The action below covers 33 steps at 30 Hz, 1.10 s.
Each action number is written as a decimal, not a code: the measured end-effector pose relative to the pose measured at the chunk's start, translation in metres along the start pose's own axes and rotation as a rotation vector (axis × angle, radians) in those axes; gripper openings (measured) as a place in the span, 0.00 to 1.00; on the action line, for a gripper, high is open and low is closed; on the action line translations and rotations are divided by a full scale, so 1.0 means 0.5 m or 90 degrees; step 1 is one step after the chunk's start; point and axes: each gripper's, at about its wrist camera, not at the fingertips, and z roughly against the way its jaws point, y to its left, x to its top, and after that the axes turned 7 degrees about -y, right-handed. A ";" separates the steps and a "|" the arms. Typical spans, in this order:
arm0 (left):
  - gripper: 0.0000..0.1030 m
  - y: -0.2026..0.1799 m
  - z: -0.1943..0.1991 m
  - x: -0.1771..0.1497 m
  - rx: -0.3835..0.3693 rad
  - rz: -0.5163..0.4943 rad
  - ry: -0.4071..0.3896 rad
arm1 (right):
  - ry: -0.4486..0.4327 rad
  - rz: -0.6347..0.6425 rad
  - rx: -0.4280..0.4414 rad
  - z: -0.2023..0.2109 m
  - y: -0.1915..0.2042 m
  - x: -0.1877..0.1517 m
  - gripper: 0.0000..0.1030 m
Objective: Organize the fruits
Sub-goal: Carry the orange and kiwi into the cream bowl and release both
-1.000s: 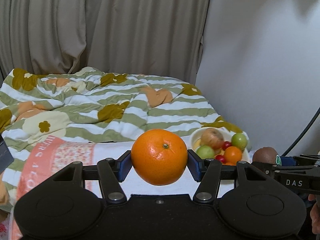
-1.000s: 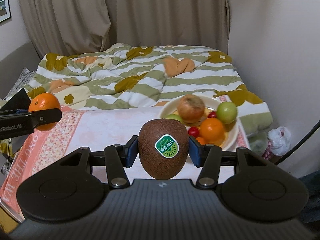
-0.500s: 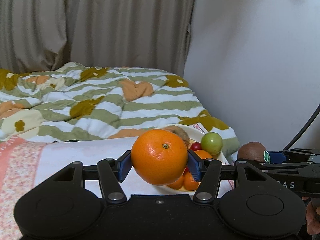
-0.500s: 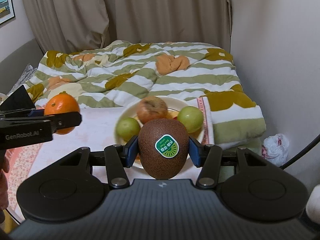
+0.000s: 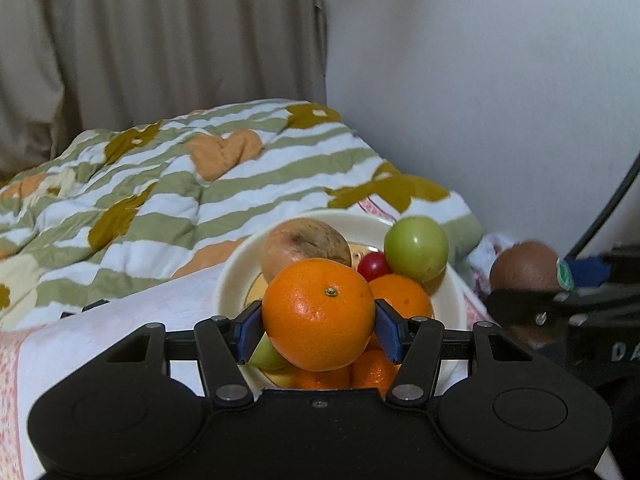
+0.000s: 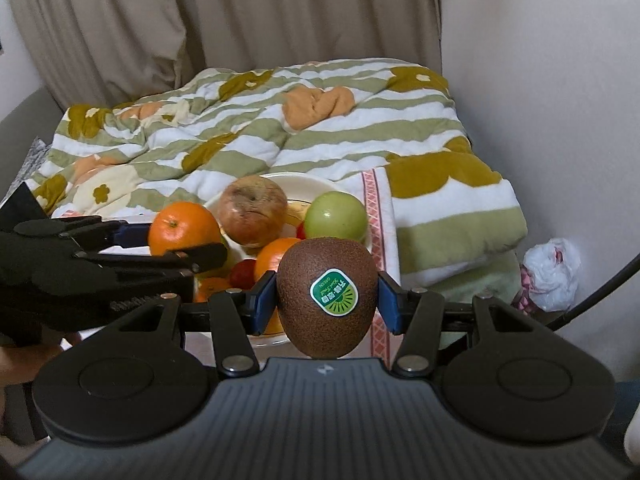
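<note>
My left gripper (image 5: 319,330) is shut on an orange (image 5: 319,314) and holds it just above the near side of a cream bowl (image 5: 232,272). The bowl holds a brownish apple (image 5: 305,242), a green fruit (image 5: 416,248), a red cherry tomato (image 5: 374,265) and other oranges (image 5: 402,296). My right gripper (image 6: 327,300) is shut on a brown kiwi (image 6: 327,296) with a green sticker, held at the bowl's near right side (image 6: 312,184). The kiwi also shows at the right in the left wrist view (image 5: 524,266). The orange shows at the left in the right wrist view (image 6: 182,228).
The bowl stands on a white and pink patterned cloth (image 5: 120,328). A striped green and white quilt (image 6: 280,136) covers the bed behind it. Beige curtains hang at the back, a white wall (image 5: 480,100) stands to the right. A crumpled plastic bag (image 6: 552,268) lies low at the right.
Both grippers have moved toward the bowl with their fruit; the orange is now over the bowl's near side and the kiwi is at its near right edge.
</note>
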 end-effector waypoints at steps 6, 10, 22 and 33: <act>0.61 -0.012 -0.034 -0.011 -0.003 -0.044 0.013 | 0.010 -0.019 -0.024 -0.017 -0.017 -0.006 0.66; 0.90 -0.016 -0.029 -0.010 0.003 -0.057 0.000 | 0.014 -0.024 -0.033 -0.020 -0.021 -0.008 0.66; 0.98 0.059 0.076 -0.024 0.047 0.030 -0.026 | 0.009 -0.022 -0.020 -0.025 -0.010 -0.003 0.66; 0.98 0.116 0.165 -0.069 0.107 0.119 -0.030 | -0.066 0.020 0.040 -0.072 0.042 -0.034 0.66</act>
